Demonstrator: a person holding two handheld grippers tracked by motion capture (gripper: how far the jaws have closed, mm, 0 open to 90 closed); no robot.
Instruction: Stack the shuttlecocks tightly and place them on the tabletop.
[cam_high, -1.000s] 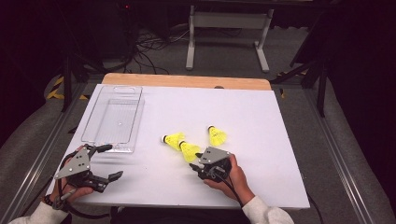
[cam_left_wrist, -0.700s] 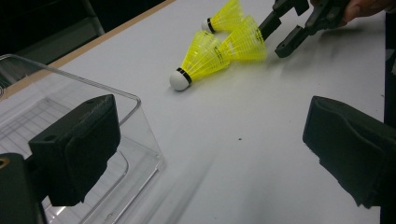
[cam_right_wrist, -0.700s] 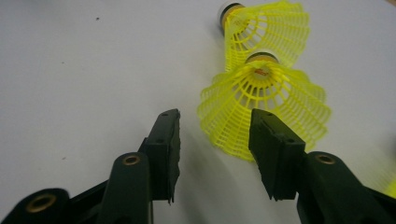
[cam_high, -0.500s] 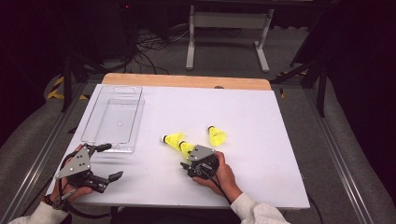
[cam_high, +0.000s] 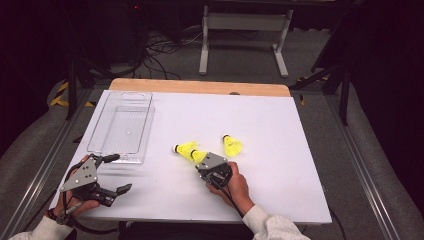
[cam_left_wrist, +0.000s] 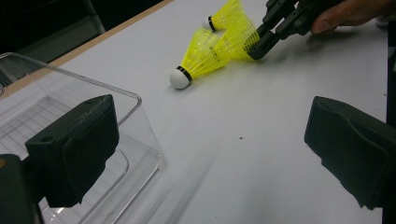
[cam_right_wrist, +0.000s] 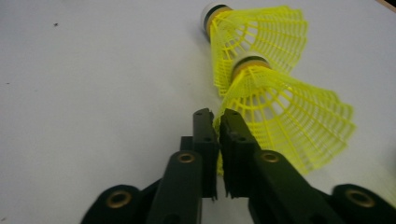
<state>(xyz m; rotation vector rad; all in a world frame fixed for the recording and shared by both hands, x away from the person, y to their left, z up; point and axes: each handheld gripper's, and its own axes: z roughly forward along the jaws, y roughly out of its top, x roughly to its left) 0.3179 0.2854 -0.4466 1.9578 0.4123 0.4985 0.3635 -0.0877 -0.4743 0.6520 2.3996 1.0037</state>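
Observation:
Three yellow shuttlecocks lie right of the table's middle. My right gripper (cam_high: 200, 161) (cam_right_wrist: 217, 128) has just been closing and is shut on the skirt rim of the nearest shuttlecock (cam_high: 199, 155) (cam_right_wrist: 285, 116) (cam_left_wrist: 239, 39), which rests on the table. A second shuttlecock (cam_high: 185, 148) (cam_right_wrist: 257, 37) (cam_left_wrist: 201, 58) touches it on the far side, white cork pointing left. The third shuttlecock (cam_high: 232, 146) (cam_left_wrist: 224, 16) lies apart to the right. At the front left my left gripper (cam_high: 112, 175) (cam_left_wrist: 210, 154) stands wide open and holds nothing. It faces the shuttlecocks and the right gripper (cam_left_wrist: 257, 49).
A clear plastic tray (cam_high: 120, 95) (cam_left_wrist: 140, 100) stands empty at the left of the white table (cam_high: 280, 130), just beyond the left gripper. A wooden strip (cam_high: 200, 86) runs along the table's far edge. Dark floor, cables and a stand lie beyond it.
The right hand has moved left and slightly away from the person, up to the shuttlecocks, and its jaws have closed on a skirt. The left gripper has kept still.

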